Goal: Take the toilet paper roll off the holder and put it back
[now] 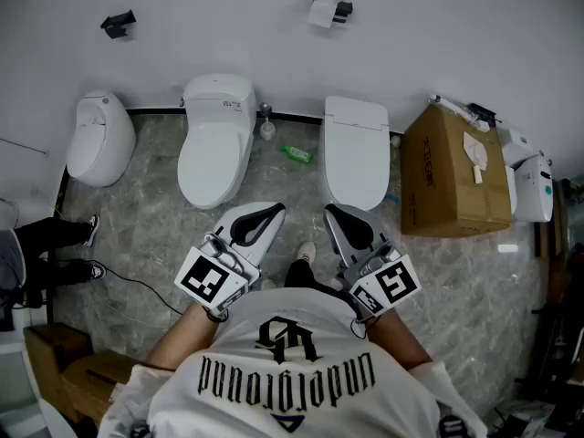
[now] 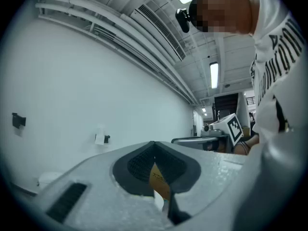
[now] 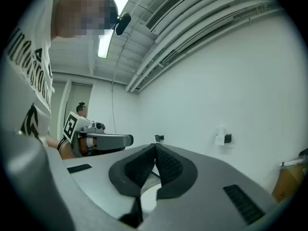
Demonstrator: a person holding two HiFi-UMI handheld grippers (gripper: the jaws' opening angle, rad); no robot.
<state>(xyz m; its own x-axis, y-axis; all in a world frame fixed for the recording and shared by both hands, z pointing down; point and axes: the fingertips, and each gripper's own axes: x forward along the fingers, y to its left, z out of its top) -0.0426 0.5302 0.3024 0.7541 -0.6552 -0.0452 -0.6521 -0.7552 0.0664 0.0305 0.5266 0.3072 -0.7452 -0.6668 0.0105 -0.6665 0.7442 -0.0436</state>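
The toilet paper roll (image 1: 324, 9) hangs on its black holder (image 1: 343, 10) high on the white wall, above the toilets. It shows small and far off in the left gripper view (image 2: 100, 138) and the right gripper view (image 3: 220, 138). Both grippers are held level close to my chest, well short of the wall. My left gripper (image 1: 276, 209) has its dark pads closed tip to tip (image 2: 154, 143) with nothing held. My right gripper (image 1: 330, 210) is likewise shut and empty (image 3: 155, 146).
Three white toilets stand along the wall: left (image 1: 99, 138), middle (image 1: 214, 140), right (image 1: 356, 149). A green bottle (image 1: 296, 154) lies between the middle and right ones. A cardboard box (image 1: 453, 172) stands at the right. A second black wall fitting (image 1: 119, 23) is far left.
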